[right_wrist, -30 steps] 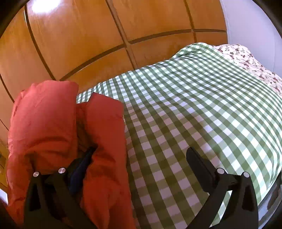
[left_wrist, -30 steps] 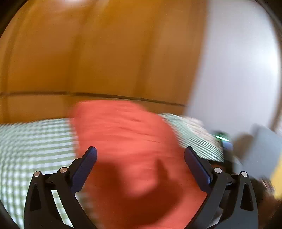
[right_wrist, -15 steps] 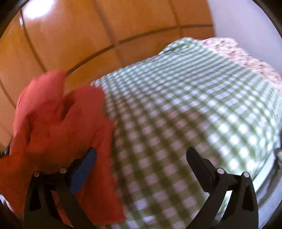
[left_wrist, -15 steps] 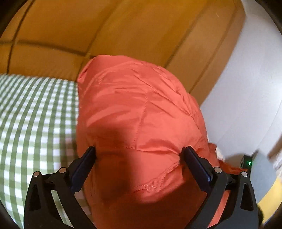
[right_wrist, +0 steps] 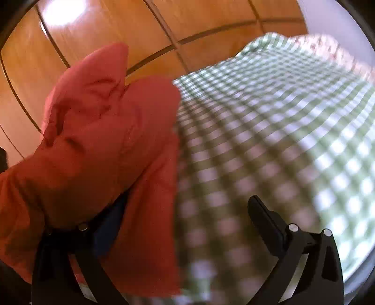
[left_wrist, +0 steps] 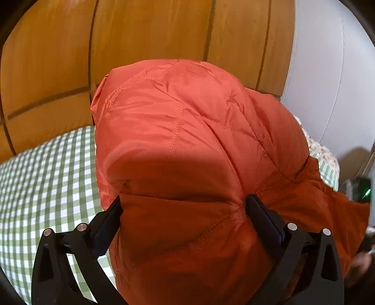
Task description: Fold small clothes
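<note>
My left tool [left_wrist: 182, 211] is at the bottom of the left wrist view, and its two black fingers [left_wrist: 106, 221] stand wide apart. Between them bulges the orange quilted jacket [left_wrist: 187, 145]. The cloth touches both inner faces, but the fingers are spread, so I cannot tell if they press the jacket or if it only fills the gap. The jacket covers the middle of this frame, and its stitched seams are sharp here. Left of it lies the bed [left_wrist: 46, 183] with a green and white checked cover. At the right edge, behind the jacket, I see a dark device with a small green light [left_wrist: 364, 192]. Farther back are wooden panels [left_wrist: 152, 32] and, at the upper right, a white wall [left_wrist: 332, 70].

The right wrist view is blurred. My right tool [right_wrist: 185, 211] is released: its right finger [right_wrist: 264, 215] stands free above the checked cover. The left finger is mostly hidden under the jacket [right_wrist: 98, 140], which hangs over it in the left half of the frame. Only this view shows the wide free part of the bed [right_wrist: 269, 140], reaching to the upper right, where a flowered cloth [right_wrist: 328, 44] lies at its far edge. Behind it the same wooden panels [right_wrist: 105, 21] carry a bright reflection at the upper left.
</note>
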A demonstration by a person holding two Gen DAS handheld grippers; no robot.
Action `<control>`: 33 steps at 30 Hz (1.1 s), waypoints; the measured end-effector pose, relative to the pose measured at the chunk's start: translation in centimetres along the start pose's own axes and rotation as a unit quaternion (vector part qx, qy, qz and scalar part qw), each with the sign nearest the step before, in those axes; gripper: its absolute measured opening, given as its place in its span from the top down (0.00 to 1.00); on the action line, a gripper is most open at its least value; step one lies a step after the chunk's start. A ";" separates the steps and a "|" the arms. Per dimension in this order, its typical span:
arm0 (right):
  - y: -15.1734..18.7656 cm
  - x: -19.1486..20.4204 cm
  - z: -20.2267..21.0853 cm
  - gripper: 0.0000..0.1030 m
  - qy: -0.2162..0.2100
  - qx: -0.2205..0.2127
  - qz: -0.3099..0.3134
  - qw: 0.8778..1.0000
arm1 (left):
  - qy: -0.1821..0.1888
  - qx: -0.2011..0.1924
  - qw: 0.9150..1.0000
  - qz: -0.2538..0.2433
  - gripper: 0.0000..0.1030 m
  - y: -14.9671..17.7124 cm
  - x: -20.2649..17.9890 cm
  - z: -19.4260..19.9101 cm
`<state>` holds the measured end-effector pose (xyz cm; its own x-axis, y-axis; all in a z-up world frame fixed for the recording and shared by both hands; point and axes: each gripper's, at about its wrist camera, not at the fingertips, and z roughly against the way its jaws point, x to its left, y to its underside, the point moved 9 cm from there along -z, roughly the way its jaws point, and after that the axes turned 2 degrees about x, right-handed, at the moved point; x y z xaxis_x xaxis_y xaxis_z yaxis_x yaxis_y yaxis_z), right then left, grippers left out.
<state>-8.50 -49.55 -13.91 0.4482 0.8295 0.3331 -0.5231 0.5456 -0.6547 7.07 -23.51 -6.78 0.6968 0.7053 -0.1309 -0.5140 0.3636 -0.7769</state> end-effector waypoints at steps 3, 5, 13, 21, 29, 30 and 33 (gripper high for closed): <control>-2.1 -3.1 3.5 0.02 0.067 -0.038 -0.042 0.996 | -0.013 -0.004 1.000 -0.007 0.03 0.1 -0.5 0.1; -4.2 -2.9 6.4 0.02 0.041 -0.075 -0.072 0.994 | -0.018 -0.003 1.000 -0.009 0.03 0.2 -1.0 0.4; -9.6 9.3 7.3 0.02 0.037 -0.090 0.060 0.993 | -0.042 0.000 0.999 -0.016 0.03 -0.3 -2.3 0.9; -9.5 10.3 -0.5 0.02 0.142 -0.042 0.126 0.981 | -0.042 0.000 0.999 -0.015 0.03 -0.2 -3.3 1.6; -7.1 3.7 -4.2 0.02 0.107 -0.056 0.036 0.992 | -0.006 0.005 0.999 -0.043 0.03 -3.0 -4.9 3.6; -7.0 3.5 -4.3 0.02 0.099 -0.056 0.031 0.993 | -0.009 -0.002 0.999 -0.041 0.03 -4.1 -4.9 3.8; -7.5 4.1 -4.7 0.02 0.092 -0.054 0.034 0.994 | -0.021 -0.003 0.999 -0.034 0.03 -7.1 -4.9 3.2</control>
<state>0.68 -50.85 -10.84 0.5447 0.8227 0.1625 -0.4807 0.4651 -0.7434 5.67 -27.62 1.39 0.7079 0.7044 -0.0521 -0.4632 0.4072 -0.7872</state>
